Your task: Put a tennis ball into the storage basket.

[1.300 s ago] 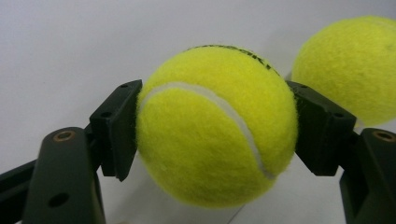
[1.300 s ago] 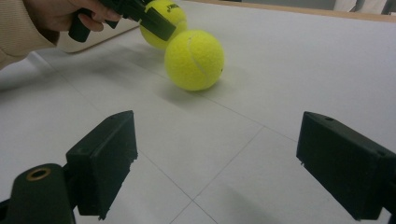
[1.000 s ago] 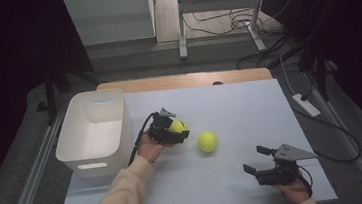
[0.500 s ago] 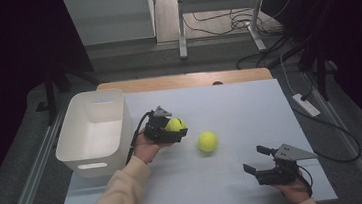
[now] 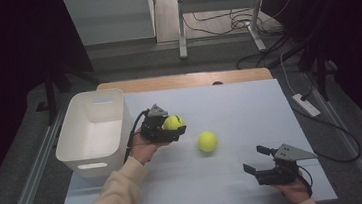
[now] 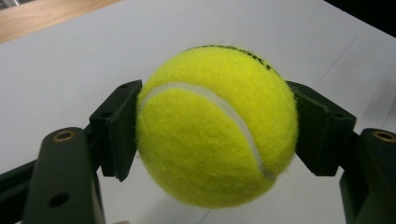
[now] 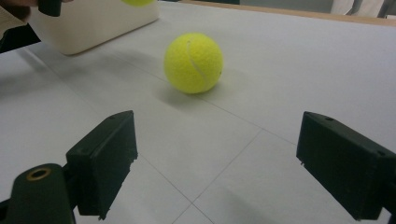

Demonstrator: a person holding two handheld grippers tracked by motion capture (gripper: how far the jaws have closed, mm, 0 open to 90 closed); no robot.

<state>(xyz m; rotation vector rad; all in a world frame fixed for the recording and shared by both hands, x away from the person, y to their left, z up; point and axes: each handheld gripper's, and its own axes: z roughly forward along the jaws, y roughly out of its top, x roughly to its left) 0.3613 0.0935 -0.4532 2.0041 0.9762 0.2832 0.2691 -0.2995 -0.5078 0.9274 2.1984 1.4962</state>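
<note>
The left gripper [image 5: 174, 128] sits left of centre in the high view, just right of the white bin [image 5: 93, 130]. Its jaws are clamped on a yellow tennis ball [image 5: 173, 122]. In the left gripper view this held ball [image 6: 217, 123] occupies the middle of the frame, one black jaw pressed against each side, and it is clear of the pale surface [image 6: 65, 70] behind it. The white seam runs diagonally across its face, and dark printed lettering shows near its top edge.

A second tennis ball [image 5: 207, 141] rests on the surface [image 5: 240, 111] at centre frame in the high view, near the left gripper's lower right and apart from it. In the right gripper view this loose ball [image 7: 193, 62] lies in the upper middle of the frame, ahead of the jaws and well apart from them, with its shadow on the surface below it.

The right gripper [image 5: 256, 161] is at the lower right of the high view, resting low by the surface's near edge. Its jaws stand wide apart with nothing between them; the right gripper view [image 7: 212, 168] shows bare surface in the gap. The white bin [image 7: 93, 23] appears at the upper left of that view.
</note>
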